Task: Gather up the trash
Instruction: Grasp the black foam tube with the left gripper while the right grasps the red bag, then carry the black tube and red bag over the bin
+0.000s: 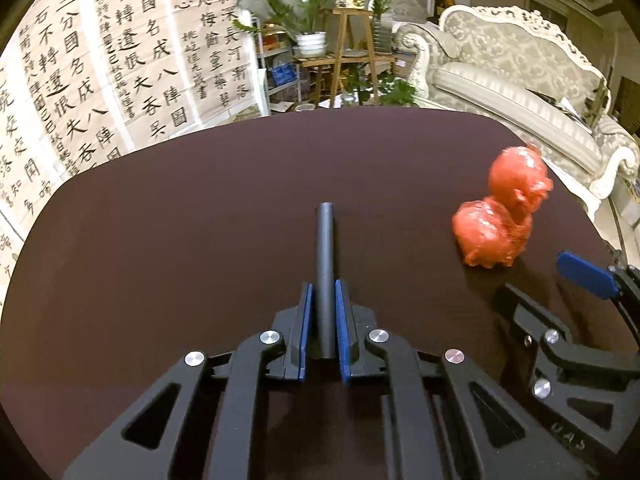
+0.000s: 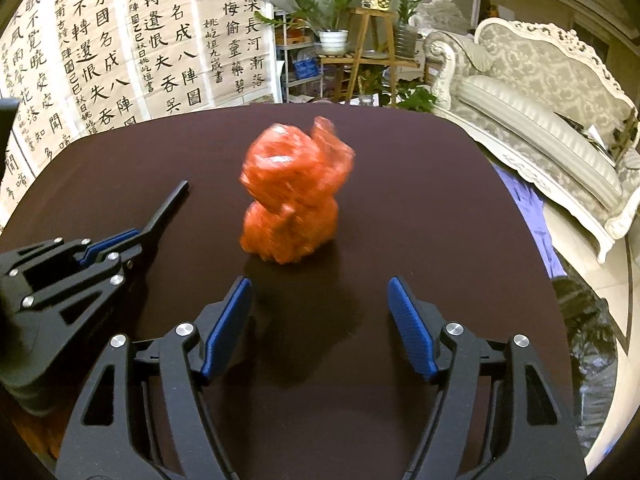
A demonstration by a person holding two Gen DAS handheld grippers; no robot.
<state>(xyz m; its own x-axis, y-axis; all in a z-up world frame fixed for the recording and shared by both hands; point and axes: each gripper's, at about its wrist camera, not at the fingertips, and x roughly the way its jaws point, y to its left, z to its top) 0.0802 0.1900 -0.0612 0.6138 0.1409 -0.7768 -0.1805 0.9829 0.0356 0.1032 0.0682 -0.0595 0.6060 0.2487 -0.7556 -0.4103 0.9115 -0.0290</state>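
Writing: large sheets of Chinese calligraphy (image 1: 120,52) hang behind the worktop in black brush characters on pale paper; the columns include 三分國名成八陣圖 and 長河漸落. Faint raised letters on the right claw's body read roughly "UAS" in the left wrist view; I cannot read them with certainty.
Worktop: dark brown surface (image 1: 200,208) with rounded corners.
Left claw: (image 1: 324,300) clenched on a dark grey rod (image 1: 325,256); the blue pads press its sides and the rod runs straight out ahead between them, its far end over the worktop.
Left claw pose: points forward and downward over the middle of the worktop; seen from the right wrist view it sits low at the left edge.
Right claw: (image 2: 320,320) released, blue pads (image 2: 226,324) standing wide apart with nothing between them.
Right claw pose: angled down at the worktop, aimed at the trash.
Trash: crumpled red plastic bag (image 2: 294,196), blurred, resting on the worktop just ahead of the right claw's open fingers, apart from them, and well to the right of the rod.
Surroundings: ornate pale sofa (image 2: 532,112) at right; potted plants (image 1: 316,12) on wooden stands at the back.
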